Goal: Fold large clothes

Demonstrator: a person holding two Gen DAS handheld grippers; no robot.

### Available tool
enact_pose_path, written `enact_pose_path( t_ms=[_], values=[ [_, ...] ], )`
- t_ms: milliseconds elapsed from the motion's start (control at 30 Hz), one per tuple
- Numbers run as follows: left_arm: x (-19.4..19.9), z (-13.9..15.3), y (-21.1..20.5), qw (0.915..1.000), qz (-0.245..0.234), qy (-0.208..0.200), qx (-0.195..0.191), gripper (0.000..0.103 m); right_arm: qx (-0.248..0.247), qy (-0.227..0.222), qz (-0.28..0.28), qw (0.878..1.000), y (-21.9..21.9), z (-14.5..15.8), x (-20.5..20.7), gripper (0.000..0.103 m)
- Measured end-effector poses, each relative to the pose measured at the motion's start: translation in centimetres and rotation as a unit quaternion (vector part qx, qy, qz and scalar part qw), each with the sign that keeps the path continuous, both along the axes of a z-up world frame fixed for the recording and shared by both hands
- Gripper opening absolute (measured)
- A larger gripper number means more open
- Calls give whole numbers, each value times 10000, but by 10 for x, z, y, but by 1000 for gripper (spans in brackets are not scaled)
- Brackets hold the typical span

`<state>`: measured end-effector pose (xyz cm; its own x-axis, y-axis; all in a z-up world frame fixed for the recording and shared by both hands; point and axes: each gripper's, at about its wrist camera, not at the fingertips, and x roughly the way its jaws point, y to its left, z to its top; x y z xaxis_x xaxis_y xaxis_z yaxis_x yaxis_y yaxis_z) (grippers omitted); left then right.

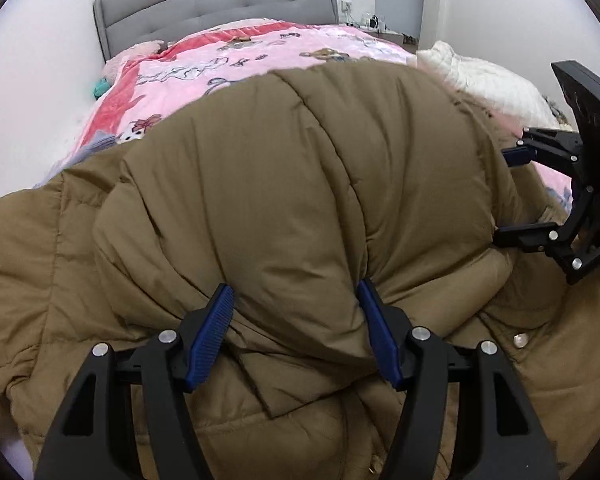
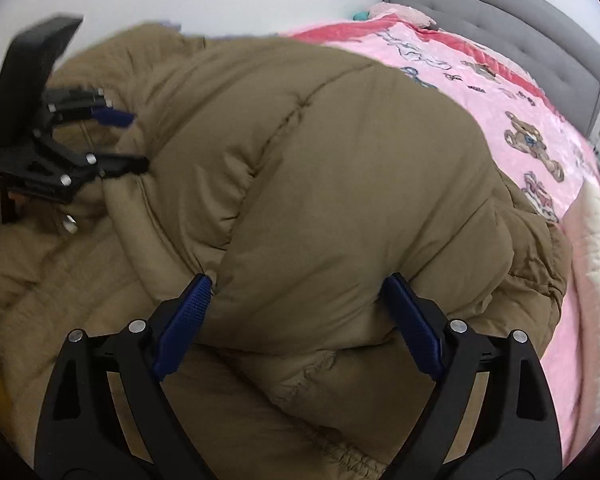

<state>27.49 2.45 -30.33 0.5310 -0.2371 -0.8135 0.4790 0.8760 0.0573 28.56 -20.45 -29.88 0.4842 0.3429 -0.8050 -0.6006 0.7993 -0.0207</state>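
Both grippers are standing with jaws apart, a puffed fold of the brown padded coat (image 1: 300, 168) bulging between each pair of pads. The left gripper (image 1: 296, 312) is sitting half spread, the right gripper (image 2: 300, 308) wider; whether the pads are pressing the cloth, I cannot tell. Beyond them the coat is lying doubled over on the pink blanket (image 1: 204, 64), the grey headboard (image 1: 220, 4) behind. It looks like letting go after a fold; next they need to draw back clear and find a fresh edge.

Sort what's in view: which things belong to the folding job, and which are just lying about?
Job:
- brown puffer coat
- left tongs
- right tongs

Lying about:
- pink blanket
- white quilted throw
- grey headboard
- teal item by wall
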Motion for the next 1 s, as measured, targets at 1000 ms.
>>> enact_pose_path(
  t_ms=[1000],
  values=[
    [-55,97,122,9462,3179,-362,-486,95,954,98,-914,9912,101,135,-51,92]
  ],
)
